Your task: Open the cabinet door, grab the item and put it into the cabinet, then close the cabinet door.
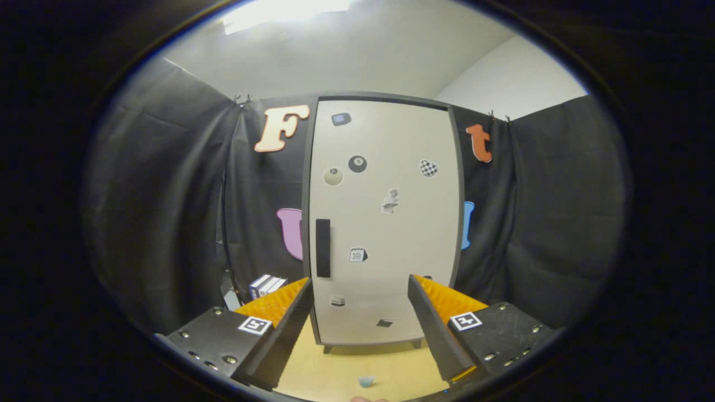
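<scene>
Straight ahead of my gripper (359,285), beyond the two fingers, I see the cabinet (385,223) standing on the pale wooden table (346,371), with its door fully closed and several small stickers on it. The fingers are spread wide apart and hold nothing; the lower part of the door shows in the gap between them. The dark vertical handle (323,248) sits near the left edge of the door, just above my left finger, so I judge that the door is hinged at the right. The first risk is a bad approach: the handle looks flat and narrow, and the fingers may slide off it or push against the door panel. If I pull straight and not along the arc of the door, the light cabinet may slip on the table. A small pale blue item (366,381) lies on the table close below the fingers, probably the thing to store; the swinging door or my fingers could knock it. Some small boxes (267,285) stand left of the cabinet, near the left finger.
</scene>
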`<state>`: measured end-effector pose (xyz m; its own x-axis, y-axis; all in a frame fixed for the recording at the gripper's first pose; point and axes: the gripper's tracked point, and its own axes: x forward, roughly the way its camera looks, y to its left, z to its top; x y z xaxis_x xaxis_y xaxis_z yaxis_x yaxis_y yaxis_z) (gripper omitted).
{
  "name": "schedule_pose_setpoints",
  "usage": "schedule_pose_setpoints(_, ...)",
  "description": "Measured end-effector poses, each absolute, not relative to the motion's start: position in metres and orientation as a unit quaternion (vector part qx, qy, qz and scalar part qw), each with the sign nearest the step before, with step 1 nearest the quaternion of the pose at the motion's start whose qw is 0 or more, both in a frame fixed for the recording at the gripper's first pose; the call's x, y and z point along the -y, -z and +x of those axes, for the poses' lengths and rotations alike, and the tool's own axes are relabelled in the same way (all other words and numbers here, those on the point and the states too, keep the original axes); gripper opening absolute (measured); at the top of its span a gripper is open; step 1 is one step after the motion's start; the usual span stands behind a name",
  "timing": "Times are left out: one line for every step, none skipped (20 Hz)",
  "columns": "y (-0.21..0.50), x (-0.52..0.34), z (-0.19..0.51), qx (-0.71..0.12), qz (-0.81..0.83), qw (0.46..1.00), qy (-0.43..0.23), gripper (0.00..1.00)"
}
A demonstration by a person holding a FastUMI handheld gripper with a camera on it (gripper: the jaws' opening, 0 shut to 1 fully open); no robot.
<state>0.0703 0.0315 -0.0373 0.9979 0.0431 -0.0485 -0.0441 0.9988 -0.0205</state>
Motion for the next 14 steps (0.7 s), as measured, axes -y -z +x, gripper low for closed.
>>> schedule_pose_setpoints(0.039,-0.037,0.079,-0.022,-0.014,0.999,-0.024,1.0)
schedule_pose_setpoints(0.041,-0.043,0.089,-0.02,-0.018,0.999,-0.027,1.0)
schedule_pose_setpoints(0.045,-0.049,0.1,-0.023,-0.021,0.999,-0.032,1.0)
schedule_pose_setpoints(0.049,-0.056,0.11,-0.026,-0.021,0.999,-0.037,1.0)
schedule_pose_setpoints(0.051,-0.064,0.122,-0.027,-0.021,0.998,-0.043,1.0)
schedule_pose_setpoints(0.054,-0.07,0.133,-0.028,-0.022,0.998,-0.047,1.0)
schedule_pose_setpoints(0.057,-0.076,0.146,-0.029,-0.024,0.998,-0.051,1.0)
schedule_pose_setpoints(0.06,-0.082,0.158,-0.03,-0.022,0.998,-0.055,1.0)
schedule_pose_setpoints(0.061,-0.09,0.17,-0.03,-0.019,0.998,-0.06,1.0)
schedule_pose_setpoints(0.064,-0.095,0.182,-0.033,-0.015,0.997,-0.063,1.0)
schedule_pose_setpoints(0.064,-0.101,0.194,-0.032,-0.012,0.997,-0.066,1.0)
schedule_pose_setpoints(0.065,-0.105,0.205,-0.03,-0.01,0.997,-0.067,1.0)
schedule_pose_setpoints(0.065,-0.11,0.215,-0.03,-0.006,0.997,-0.069,1.0)
schedule_pose_setpoints(0.068,-0.113,0.225,-0.03,-0.006,0.997,-0.069,1.0)
